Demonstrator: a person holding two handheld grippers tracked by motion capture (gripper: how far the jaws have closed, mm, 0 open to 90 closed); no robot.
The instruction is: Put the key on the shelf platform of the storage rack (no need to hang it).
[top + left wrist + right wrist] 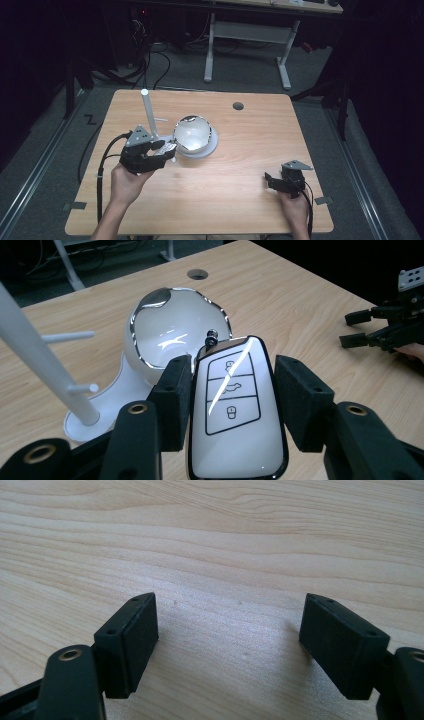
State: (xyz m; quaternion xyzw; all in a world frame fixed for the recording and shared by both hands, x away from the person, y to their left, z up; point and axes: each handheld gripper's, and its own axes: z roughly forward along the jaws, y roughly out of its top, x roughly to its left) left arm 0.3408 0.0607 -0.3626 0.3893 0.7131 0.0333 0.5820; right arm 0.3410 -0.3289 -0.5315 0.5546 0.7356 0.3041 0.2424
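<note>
A white car key fob with black button outlines sits between the pads of my left gripper, which is shut on its sides. In the high view the left gripper holds the fob just left of a glossy white egg-shaped bowl with a chrome rim. That bowl lies tilted on its white base, right beyond the fob's tip. My right gripper rests on the table at the front right, jaws open with bare wood between them.
A white stand with a tall post and small side pegs rises beside the bowl. The wooden table has a cable hole at the back. Desk legs and cables lie on the floor beyond.
</note>
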